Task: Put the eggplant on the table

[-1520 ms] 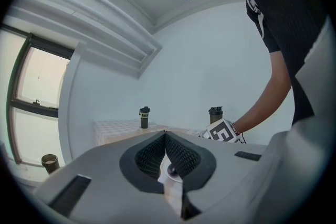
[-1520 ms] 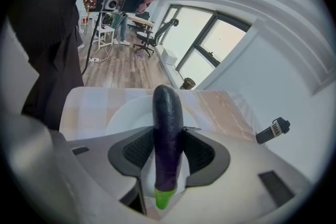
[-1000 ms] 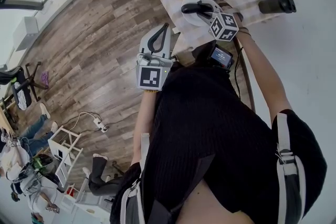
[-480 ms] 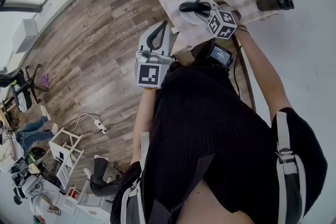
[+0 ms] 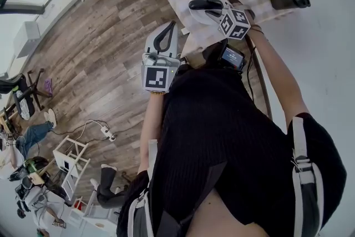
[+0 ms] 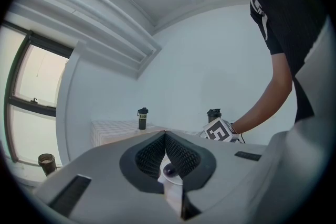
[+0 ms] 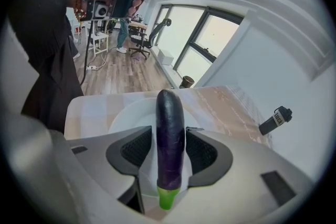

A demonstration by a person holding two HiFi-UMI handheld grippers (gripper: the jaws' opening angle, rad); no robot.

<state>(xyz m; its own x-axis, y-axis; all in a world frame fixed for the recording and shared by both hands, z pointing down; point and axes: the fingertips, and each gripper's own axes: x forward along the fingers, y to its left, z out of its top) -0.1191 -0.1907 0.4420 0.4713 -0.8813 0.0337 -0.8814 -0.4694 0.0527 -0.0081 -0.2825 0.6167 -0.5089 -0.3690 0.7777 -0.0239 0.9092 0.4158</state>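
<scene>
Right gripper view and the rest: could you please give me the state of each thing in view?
plate: resting on the table.
eggplant: lying on the plate.
right gripper: open, jaws have just been opening, eggplant between them, not clamped.
left gripper: shut, empty.
black bottle: upright on the table.

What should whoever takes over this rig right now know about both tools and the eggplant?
Left tool: shut, empty, held level beside the table edge.
Right tool: jaws have just been opening; they stand wide on either side of the eggplant, pads not pressing.
Eggplant: lies lengthwise between those jaws, over the white plate on the cloth-covered table, green stem end toward the tool.
Done: right tool lined up on the eggplant.
Left: probably close on it, lift it off the plate, set it on the table itself.
</scene>
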